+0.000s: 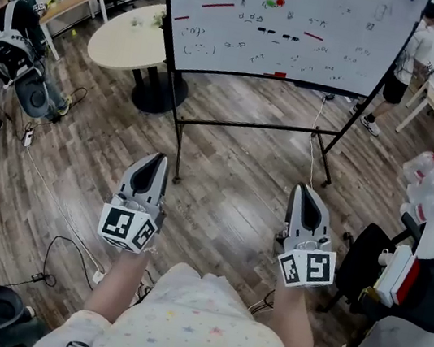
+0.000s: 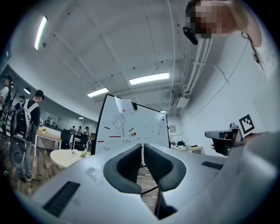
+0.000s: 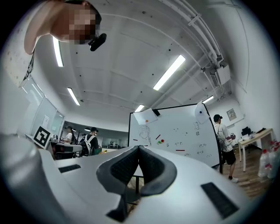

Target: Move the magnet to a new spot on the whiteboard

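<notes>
Both tongs are closed on nothing. The left gripper (image 1: 156, 160) and right gripper (image 1: 306, 190) have their pads pressed together, side by side over open wood floor (image 1: 231, 187), well apart from the whiteboard (image 1: 325, 22) far ahead. I take the magnet (image 1: 273, 3) to be the small red-and-green cluster high on the board near its middle, but it is too small to be sure. Below the board's lower edge runs the stand's crossbar (image 1: 250, 125). A round table (image 1: 128, 42) stands far left and an office chair (image 1: 429, 286) near right.
</notes>
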{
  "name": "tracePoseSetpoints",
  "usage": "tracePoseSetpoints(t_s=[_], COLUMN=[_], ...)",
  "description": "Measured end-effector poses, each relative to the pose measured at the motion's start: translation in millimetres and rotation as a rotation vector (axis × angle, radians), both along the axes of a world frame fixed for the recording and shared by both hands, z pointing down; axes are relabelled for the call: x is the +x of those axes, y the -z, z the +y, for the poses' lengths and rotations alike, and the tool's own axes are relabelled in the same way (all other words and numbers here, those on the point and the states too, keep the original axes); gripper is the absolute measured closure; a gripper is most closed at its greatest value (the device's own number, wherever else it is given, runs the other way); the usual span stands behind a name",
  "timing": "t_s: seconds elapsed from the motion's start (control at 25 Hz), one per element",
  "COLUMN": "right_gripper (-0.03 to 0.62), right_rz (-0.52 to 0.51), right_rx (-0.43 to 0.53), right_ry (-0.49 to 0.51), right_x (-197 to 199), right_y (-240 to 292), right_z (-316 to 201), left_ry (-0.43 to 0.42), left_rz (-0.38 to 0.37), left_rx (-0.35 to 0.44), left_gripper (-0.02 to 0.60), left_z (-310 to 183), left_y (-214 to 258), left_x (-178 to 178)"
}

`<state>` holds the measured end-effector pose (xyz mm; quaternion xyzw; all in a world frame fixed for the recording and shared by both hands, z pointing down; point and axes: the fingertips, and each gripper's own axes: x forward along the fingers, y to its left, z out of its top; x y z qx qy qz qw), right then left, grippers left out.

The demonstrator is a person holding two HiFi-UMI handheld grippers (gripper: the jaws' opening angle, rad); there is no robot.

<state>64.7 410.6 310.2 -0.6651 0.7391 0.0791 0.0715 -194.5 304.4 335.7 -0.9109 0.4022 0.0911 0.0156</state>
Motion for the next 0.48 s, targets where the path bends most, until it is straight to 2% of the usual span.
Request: tracePoseSetpoints(t_s=[0.16, 0.28, 0.32, 0.36, 0.4, 0.48], right_gripper=[0.586, 0.554, 0.531, 0.511, 0.491, 0.462], right_rz=[0.013, 0.008, 0.005, 0.002, -0.001, -0.004], right_rx=[0.000, -0.005, -0.008, -0.009, -0.010, -0.014], right_ry=[0.017, 0.037, 0.046, 0.055, 0.061, 0.067], right_x=[9.5, 13.9, 14.6, 15.3, 15.9, 17.4], right_y=[-6.2, -7.9, -7.6, -6.9, -6.3, -6.2], right_z=[-11.7, -24.5, -29.7, -35.4, -41.5, -54.3], left_ry=[0.029, 0.031, 0.024, 0.018, 0.017, 0.031], left_rz=[0.017, 0.014, 0.014, 0.015, 0.014, 0.001], left_rx=[-0.015, -0.022, -0.019, -0.018, -0.020, -0.023], left_gripper=[0.560, 0.558, 0.539, 0.476, 0.438, 0.389], left_z=[-1.1, -9.1, -12.2, -15.9, -20.3, -30.5], left_y=[-4.5, -4.9, -3.4, -2.0, -1.3, -2.1], left_x=[6.3, 12.9, 16.0, 19.3, 22.2, 26.6])
